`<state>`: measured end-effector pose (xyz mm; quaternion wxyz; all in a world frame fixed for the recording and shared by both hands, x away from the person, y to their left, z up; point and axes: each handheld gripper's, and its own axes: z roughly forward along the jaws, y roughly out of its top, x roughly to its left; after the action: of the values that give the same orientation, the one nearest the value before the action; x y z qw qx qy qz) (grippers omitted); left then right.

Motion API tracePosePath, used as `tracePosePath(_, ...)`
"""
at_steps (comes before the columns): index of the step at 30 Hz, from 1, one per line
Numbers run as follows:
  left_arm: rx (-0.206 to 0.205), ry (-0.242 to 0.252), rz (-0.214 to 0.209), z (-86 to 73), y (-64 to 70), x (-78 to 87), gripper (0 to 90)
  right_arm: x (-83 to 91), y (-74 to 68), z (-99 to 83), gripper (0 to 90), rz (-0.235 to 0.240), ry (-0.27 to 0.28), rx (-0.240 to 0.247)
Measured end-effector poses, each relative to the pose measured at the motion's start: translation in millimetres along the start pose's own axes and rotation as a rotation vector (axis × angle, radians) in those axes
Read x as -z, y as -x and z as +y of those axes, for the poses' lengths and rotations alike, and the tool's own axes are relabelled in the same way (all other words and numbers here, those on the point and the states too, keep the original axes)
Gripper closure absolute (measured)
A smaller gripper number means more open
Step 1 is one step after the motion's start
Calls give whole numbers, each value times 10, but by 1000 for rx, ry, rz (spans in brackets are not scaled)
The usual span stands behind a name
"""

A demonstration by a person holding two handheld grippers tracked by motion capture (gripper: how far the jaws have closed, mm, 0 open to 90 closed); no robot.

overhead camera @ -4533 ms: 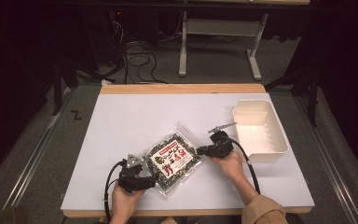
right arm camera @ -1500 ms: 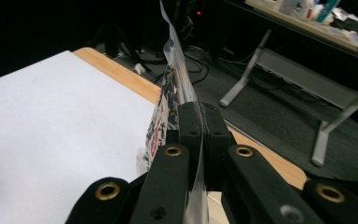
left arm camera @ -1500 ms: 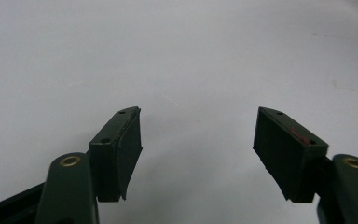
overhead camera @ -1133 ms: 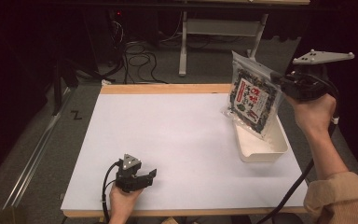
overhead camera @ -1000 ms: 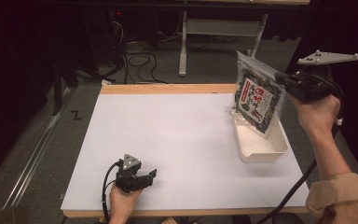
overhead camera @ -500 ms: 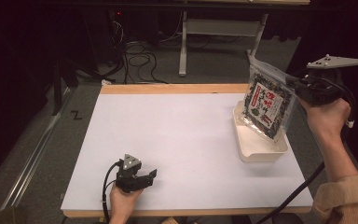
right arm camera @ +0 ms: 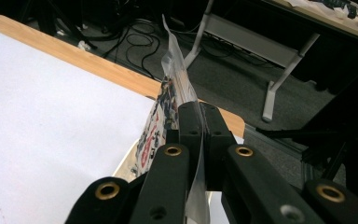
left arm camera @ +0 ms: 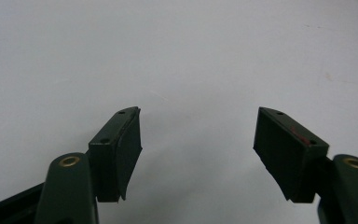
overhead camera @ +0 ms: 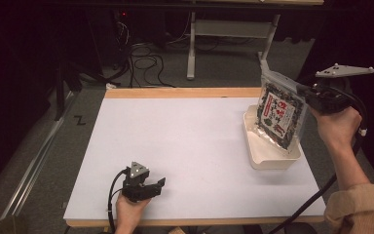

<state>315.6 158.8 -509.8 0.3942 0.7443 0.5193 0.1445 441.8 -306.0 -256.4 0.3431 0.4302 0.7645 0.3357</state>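
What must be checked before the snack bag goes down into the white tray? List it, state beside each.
1. Right gripper shut on the snack bag edge: ok.
2. Bag above the white tray: ok.
3. Bag's lower edge inside the tray rim: cannot tell.
4. Space in the tray for the bag: ok.
5. Left gripper open, on the table, away from the tray: ok.

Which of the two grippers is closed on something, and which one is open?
The right gripper is closed on the edge of the snack bag, hanging over the white tray. The left gripper is open, with nothing between its jaws, low over the table.
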Motion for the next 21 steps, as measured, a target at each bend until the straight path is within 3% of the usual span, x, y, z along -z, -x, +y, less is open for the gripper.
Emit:
tracePosePath(8, -4, 3, 1, 3, 4, 5, 325, -65, -27, -27, 899, 3, -12, 0)
tracePosePath(21, 6, 11, 7, 0, -10, 15, 326, -204, -11, -204, 898, 59, -37, -34)
